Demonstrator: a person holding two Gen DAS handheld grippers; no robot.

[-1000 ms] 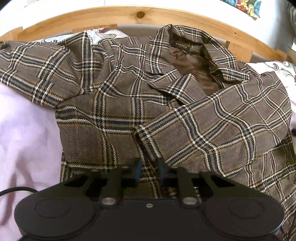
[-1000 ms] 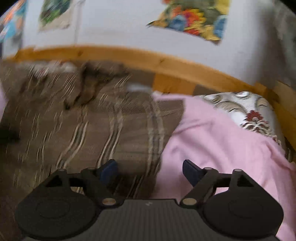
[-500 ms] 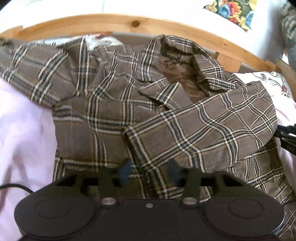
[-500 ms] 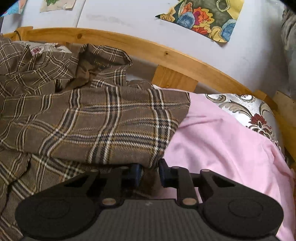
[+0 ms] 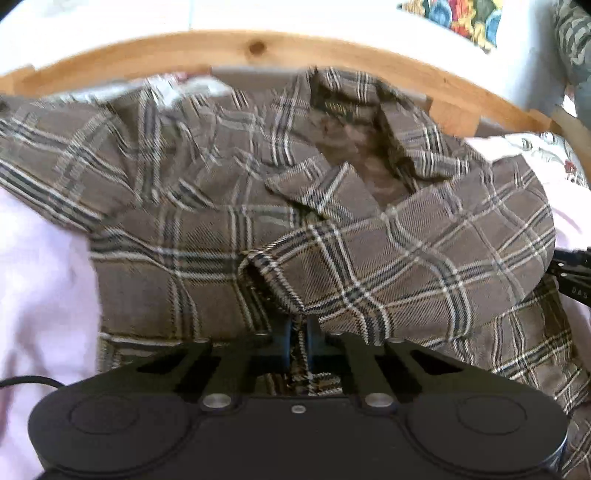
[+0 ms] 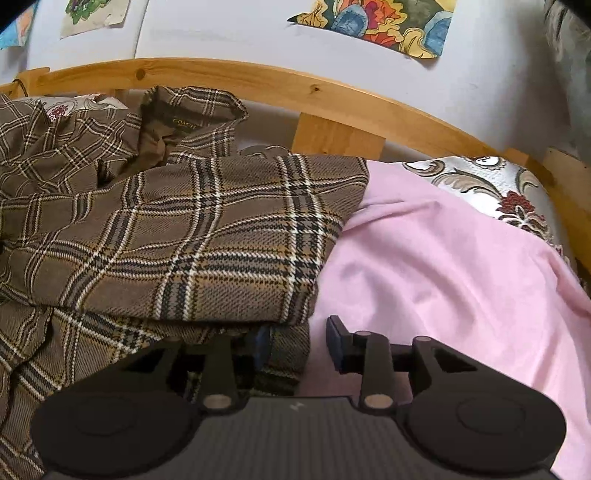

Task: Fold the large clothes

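A brown plaid coat (image 5: 207, 236) lies spread on a pink sheet, collar toward the wooden bed rail. One sleeve (image 5: 424, 258) is folded across its front. My left gripper (image 5: 298, 343) is shut on the coat's fabric just below the sleeve cuff. In the right wrist view the coat (image 6: 166, 236) fills the left half, its folded sleeve on top. My right gripper (image 6: 297, 341) is open at the coat's right edge, its left finger under the sleeve fold and its right finger over the sheet. It also shows at the right edge of the left wrist view (image 5: 572, 273).
A curved wooden bed rail (image 6: 332, 99) runs behind the coat against a white wall with colourful pictures (image 6: 373, 22). The pink sheet (image 6: 443, 266) covers the bed to the right. A floral patterned cushion (image 6: 491, 188) lies at the far right.
My left gripper opened, then shut on the coat's fabric below the cuff. My right gripper shut at the sleeve's edge, then opened again.
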